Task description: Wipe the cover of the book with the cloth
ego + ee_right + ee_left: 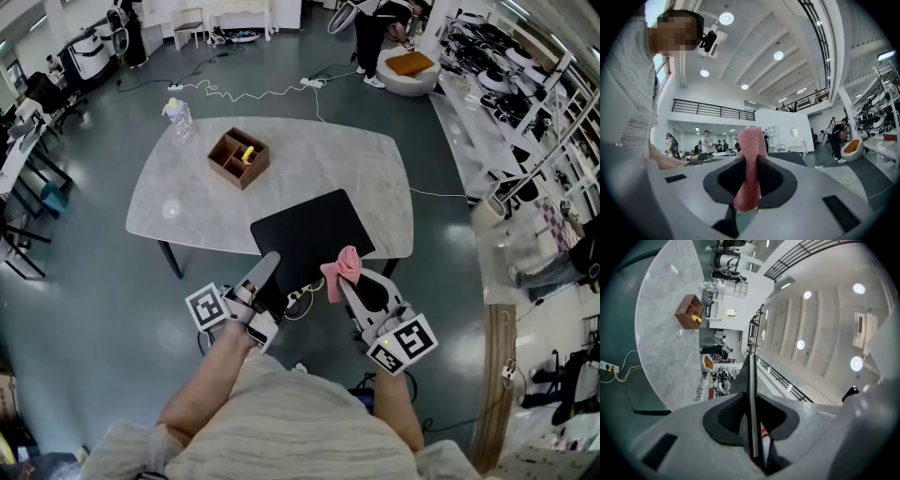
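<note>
The black book is tilted over the near edge of the marble table. My left gripper is shut on its near left edge. In the left gripper view the book shows edge-on as a thin dark board clamped between the jaws of the left gripper. The pink knitted cloth hangs bunched at the book's near right edge, with my right gripper shut on it. In the right gripper view the cloth stands up between the jaws of the right gripper.
A brown wooden box with a yellow thing inside sits mid-table, and a plastic bottle stands at the far left corner. Cables trail over the floor behind. A person stands at the back; racks line the right.
</note>
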Tool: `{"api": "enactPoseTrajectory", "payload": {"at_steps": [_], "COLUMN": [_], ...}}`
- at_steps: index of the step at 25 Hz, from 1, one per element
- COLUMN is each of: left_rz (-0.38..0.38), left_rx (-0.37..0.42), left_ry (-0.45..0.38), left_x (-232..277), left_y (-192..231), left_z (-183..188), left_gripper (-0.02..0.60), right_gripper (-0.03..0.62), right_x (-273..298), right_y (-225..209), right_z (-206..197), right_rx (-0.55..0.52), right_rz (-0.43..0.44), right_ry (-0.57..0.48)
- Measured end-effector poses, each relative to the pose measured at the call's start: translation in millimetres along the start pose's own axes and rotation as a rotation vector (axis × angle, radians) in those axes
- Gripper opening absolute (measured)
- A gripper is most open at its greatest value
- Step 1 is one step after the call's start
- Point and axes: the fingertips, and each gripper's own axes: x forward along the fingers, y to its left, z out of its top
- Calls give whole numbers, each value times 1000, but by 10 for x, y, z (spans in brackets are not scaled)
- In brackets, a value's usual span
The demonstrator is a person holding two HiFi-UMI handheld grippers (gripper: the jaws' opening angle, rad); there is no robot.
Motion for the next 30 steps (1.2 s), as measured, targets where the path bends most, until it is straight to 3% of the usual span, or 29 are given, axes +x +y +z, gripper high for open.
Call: {"api": "enactPoseTrajectory", "payload": {"at_steps": [16, 30], "left_rz": [8, -11], "left_rx": [-34, -21], "left_ry": [-11, 38], "left_x": [121, 600], "left_y": [173, 296], "left_z": [329, 1628], "left_gripper": [80, 79], "right_gripper": [57, 57], "right_x": [383, 1741], "right_y": [-166, -472], "right_z": [-110, 139], "right_rx": [17, 78], "right_rz": [7, -23], "right_ry": [16, -59]}}
